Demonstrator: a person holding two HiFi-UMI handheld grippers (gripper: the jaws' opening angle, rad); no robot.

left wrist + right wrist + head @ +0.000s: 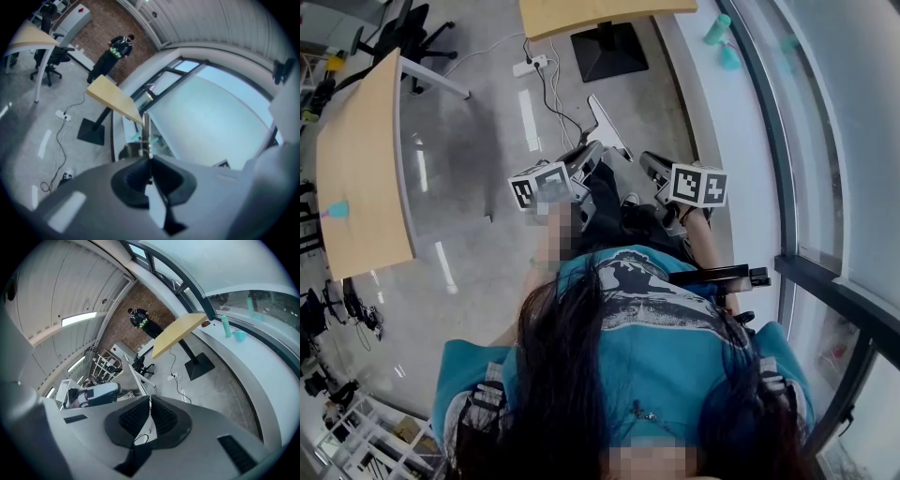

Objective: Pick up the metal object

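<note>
Low in the middle of each gripper view, the left gripper (149, 159) and the right gripper (150, 401) show jaws clenched together, with nothing grasped.

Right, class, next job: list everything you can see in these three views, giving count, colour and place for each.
tables: two, light wood, left and top of the head view
table base: one, black, under the top table
power strip: one, white, on the grey floor
office chair: one, black, top left
containers: two, teal, on the window ledge
distant person: one, dark clothing, standing by the brick wall
metal strip: one, silver, upright beyond the jaw tips in the left gripper view; whether gripped, unclear
shirt: one, teal, wearer's own
left gripper: one, grey, jaws together
right gripper: one, grey, jaws together
</note>
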